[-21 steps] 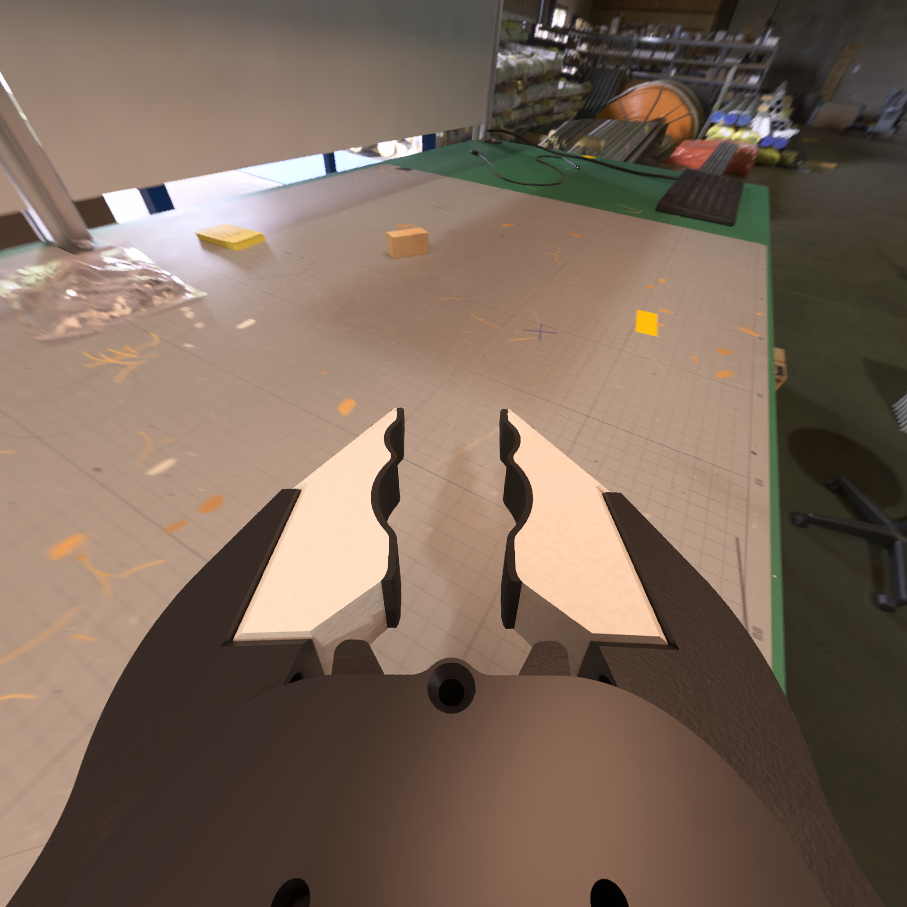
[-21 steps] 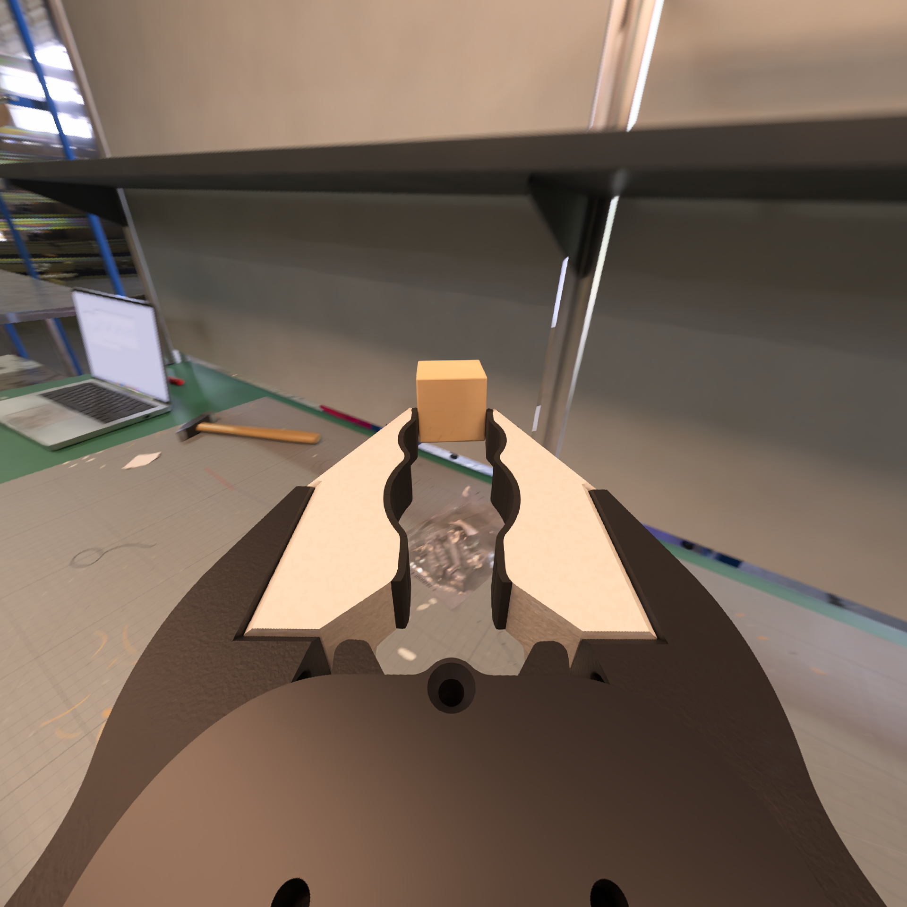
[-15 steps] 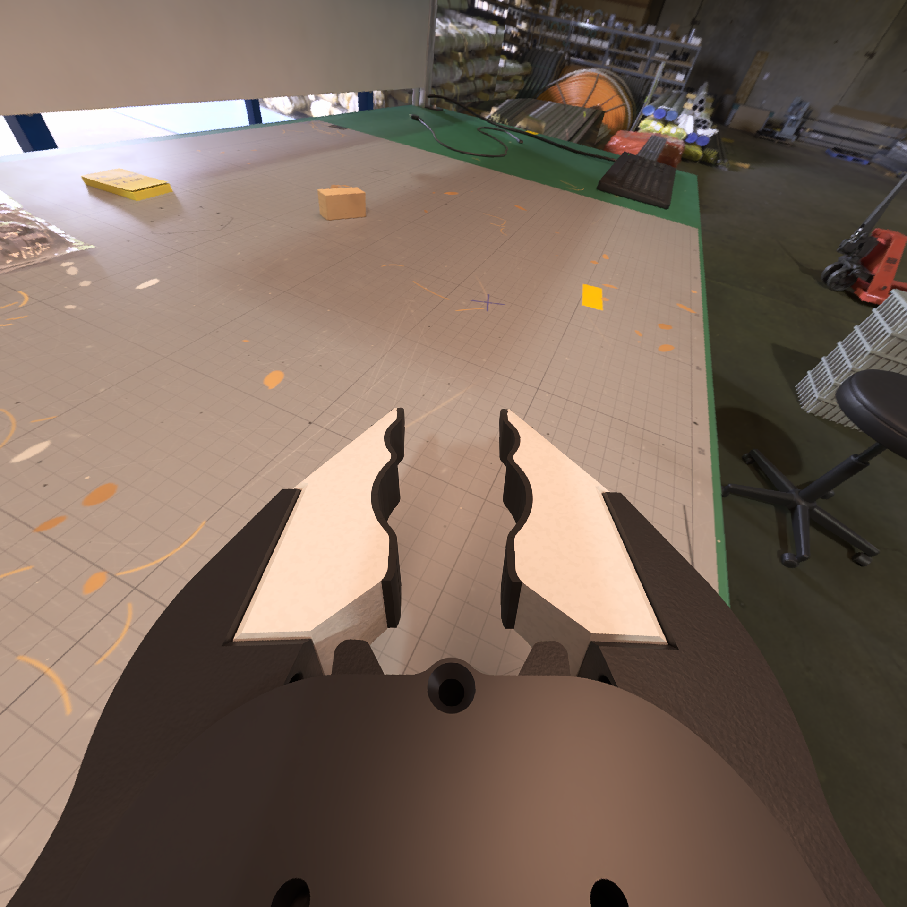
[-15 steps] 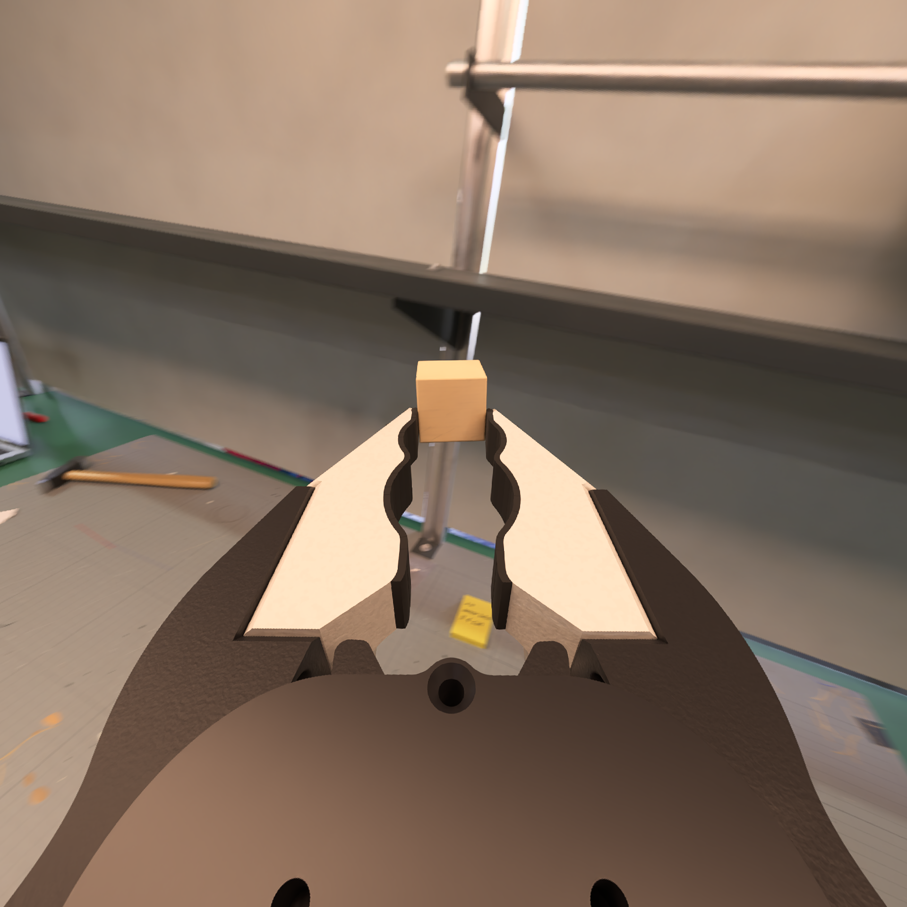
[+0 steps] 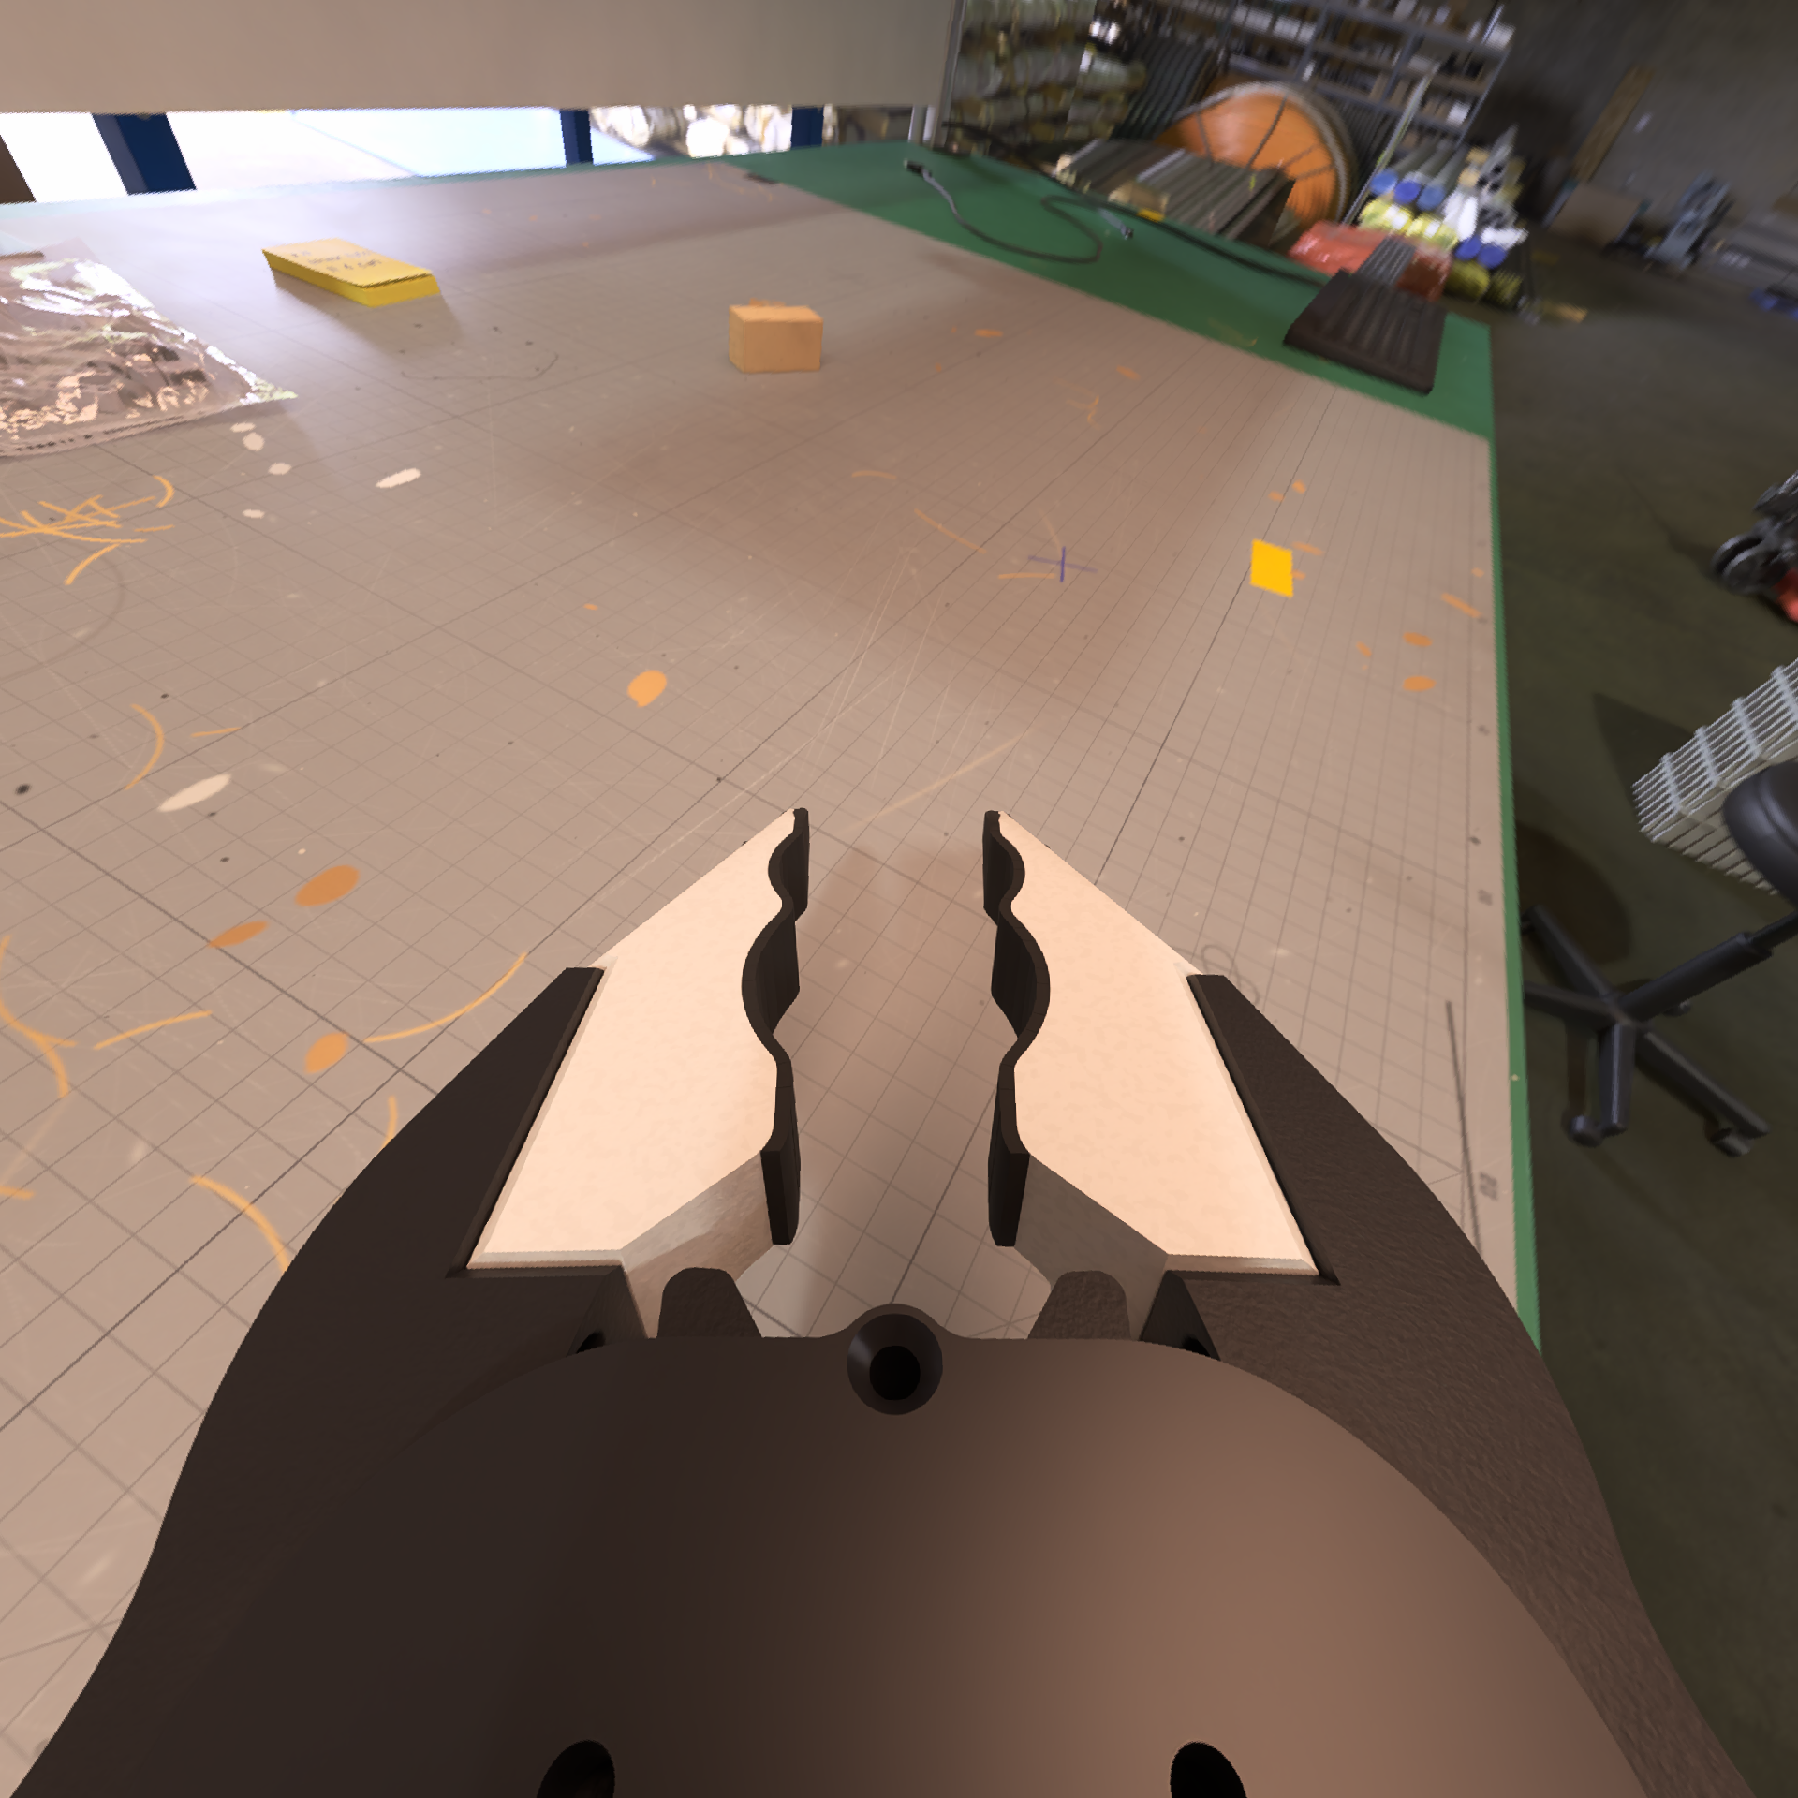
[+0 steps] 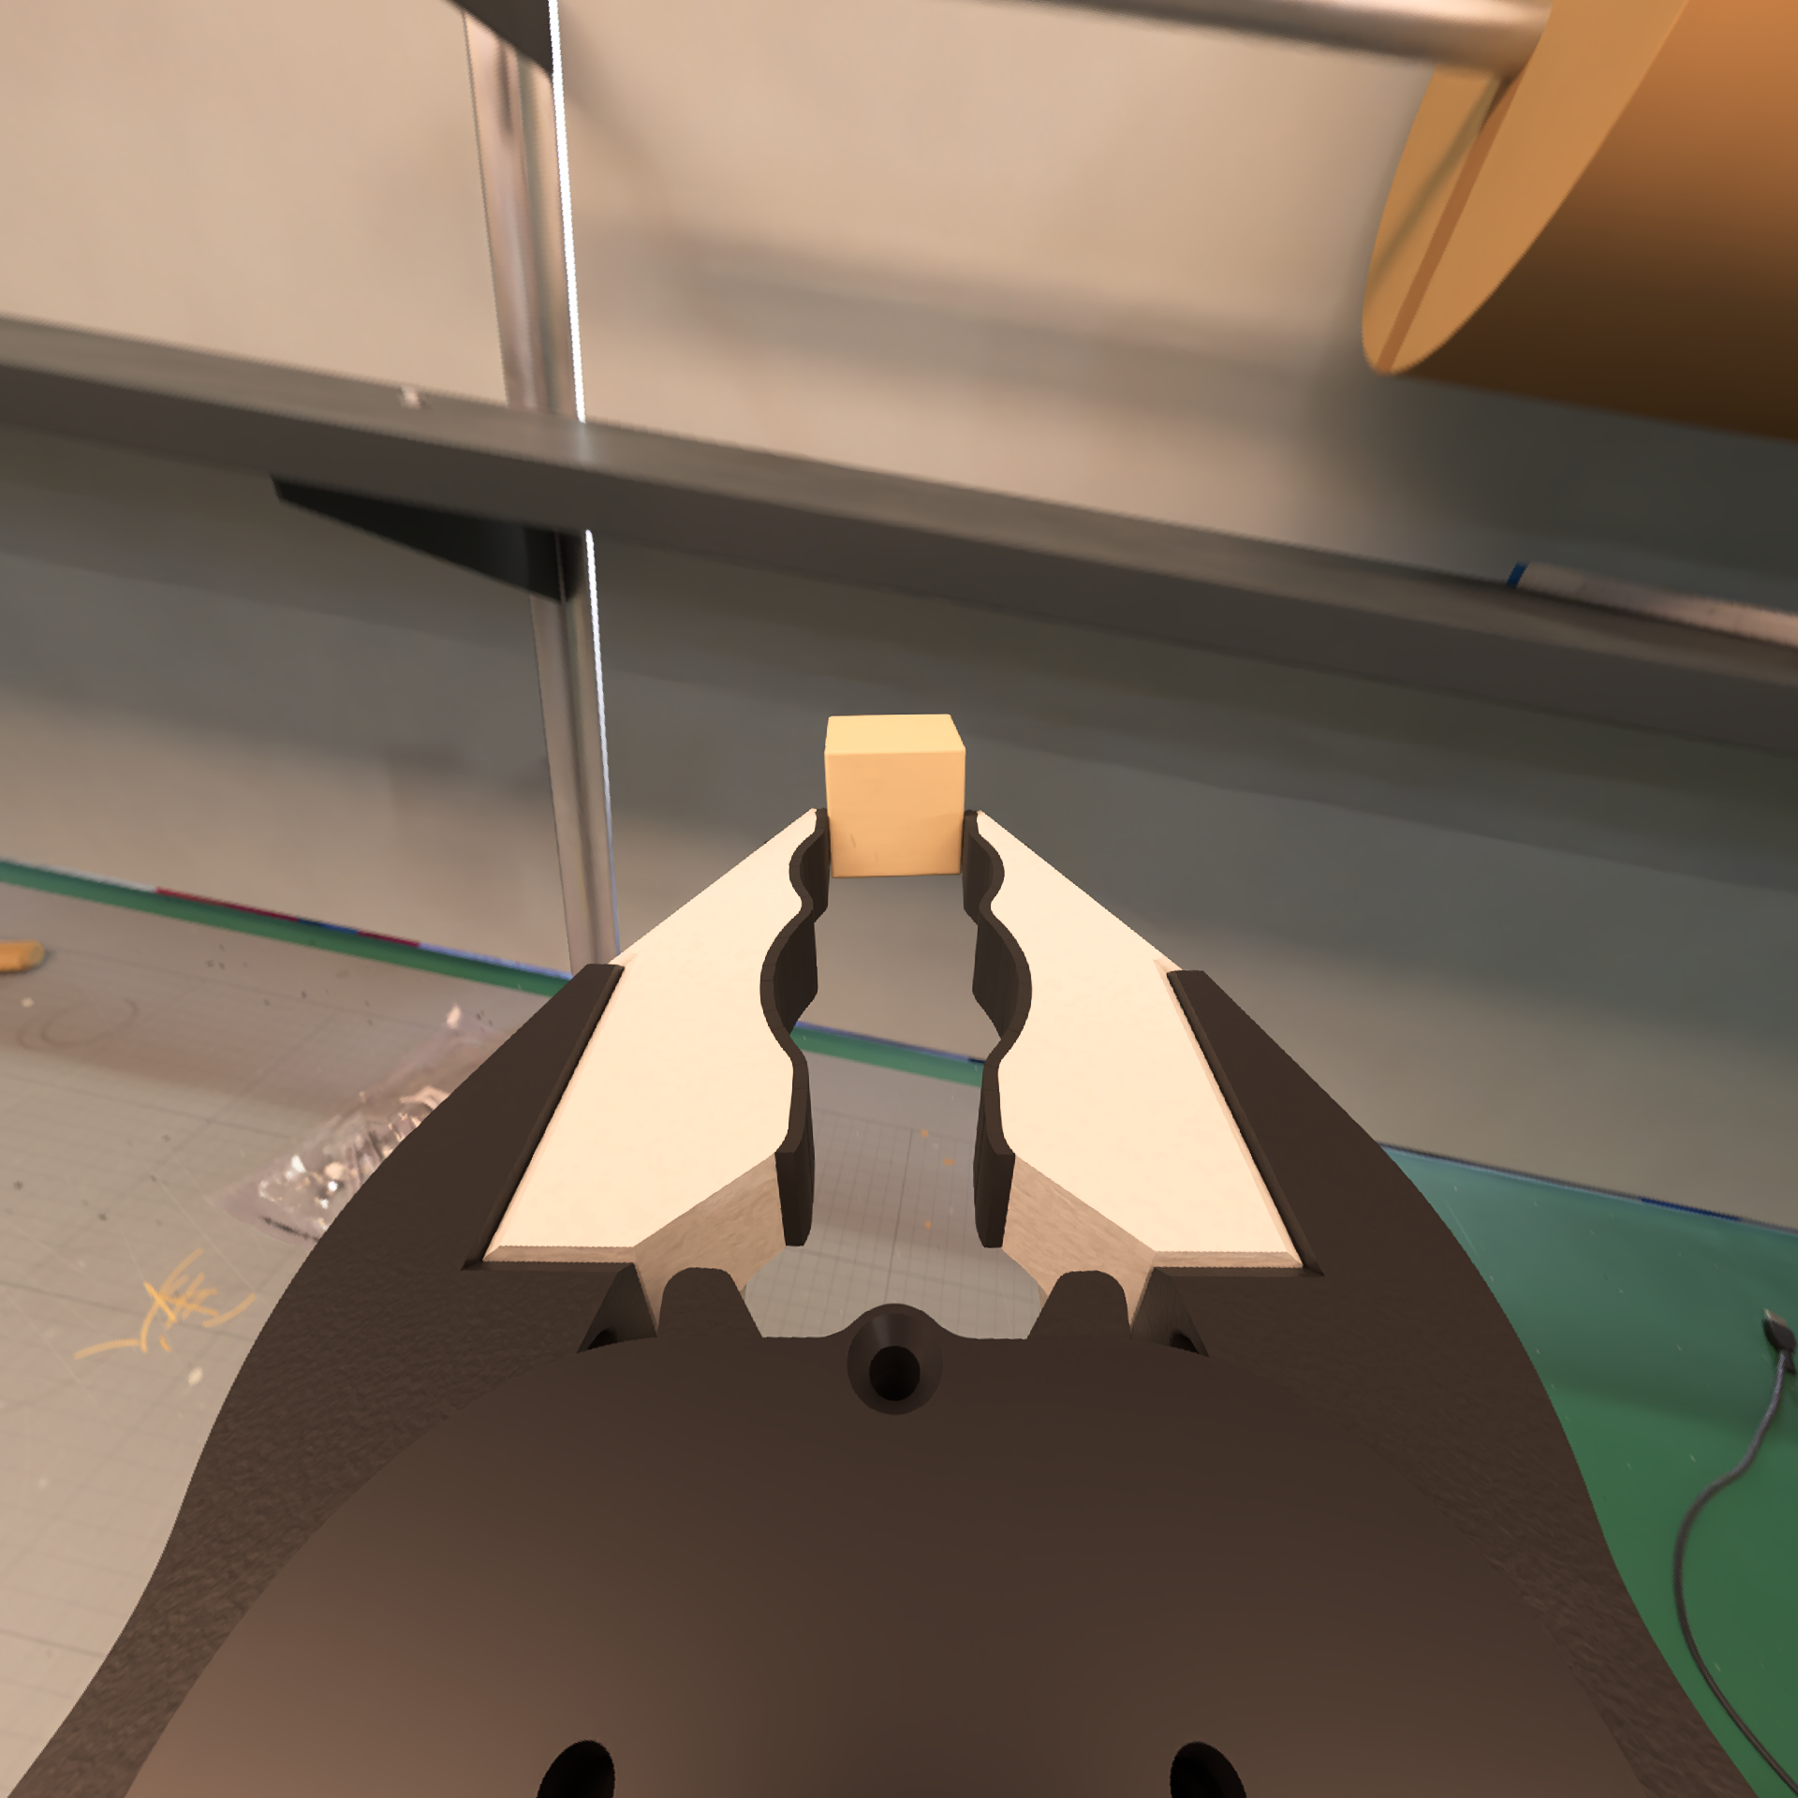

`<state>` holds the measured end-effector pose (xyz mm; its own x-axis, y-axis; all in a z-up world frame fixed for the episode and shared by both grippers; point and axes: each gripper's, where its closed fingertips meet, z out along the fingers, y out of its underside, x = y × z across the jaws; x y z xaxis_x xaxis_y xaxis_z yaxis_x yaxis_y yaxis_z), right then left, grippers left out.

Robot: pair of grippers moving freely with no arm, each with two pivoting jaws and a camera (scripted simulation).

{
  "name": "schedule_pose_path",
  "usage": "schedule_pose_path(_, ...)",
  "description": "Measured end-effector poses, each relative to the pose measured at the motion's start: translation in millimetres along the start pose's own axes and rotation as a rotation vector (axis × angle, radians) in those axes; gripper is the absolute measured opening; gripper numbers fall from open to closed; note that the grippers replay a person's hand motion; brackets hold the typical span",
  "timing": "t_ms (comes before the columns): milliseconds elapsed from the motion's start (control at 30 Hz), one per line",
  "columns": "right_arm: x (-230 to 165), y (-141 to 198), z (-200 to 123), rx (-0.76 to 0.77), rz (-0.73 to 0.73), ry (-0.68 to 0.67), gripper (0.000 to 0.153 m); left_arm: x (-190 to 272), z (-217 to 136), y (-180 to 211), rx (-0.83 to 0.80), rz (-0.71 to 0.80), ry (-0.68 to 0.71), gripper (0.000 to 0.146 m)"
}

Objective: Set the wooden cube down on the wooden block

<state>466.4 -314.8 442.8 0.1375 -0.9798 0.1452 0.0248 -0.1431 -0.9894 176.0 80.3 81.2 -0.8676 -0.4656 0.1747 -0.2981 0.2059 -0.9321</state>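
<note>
My right gripper (image 6: 893, 827) is shut on the small wooden cube (image 6: 893, 793), held between the fingertips well above the table and facing the back wall. The wooden block (image 5: 774, 337) lies on the gridded table mat far ahead in the left wrist view, apart from everything. My left gripper (image 5: 893, 827) is open and empty, low over the mat, with the block well ahead and slightly left of it. The block does not show in the right wrist view.
A yellow pad (image 5: 348, 272) and a clear plastic bag (image 5: 92, 360) lie at the far left. A black pad (image 5: 1367, 331) and a cable (image 5: 1031, 219) lie on the green border. The table's right edge (image 5: 1503, 876) drops to a floor with a chair (image 5: 1654, 1012). A shelf (image 6: 876, 486) and post (image 6: 564, 681) stand ahead of the right gripper.
The right gripper has swung to the right with the cube; the hammer and yellow pad left its view. The left gripper's view has turned back leftward, bringing the bag back into view.
</note>
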Motion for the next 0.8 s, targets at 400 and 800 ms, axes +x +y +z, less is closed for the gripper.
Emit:
schedule_pose_path(400,-31.3,247.6,1.5,-0.601,-0.262,-0.322,0.027,-4.2,3.5,6.6,-0.045,0.015,-0.017,0.035)
schedule_pose_path(800,-66.5,383.2,-10.8,-1.181,-0.662,-0.745,0.027,-73.7,-28.0,-11.2,0.078,0.058,-0.349,0.042)
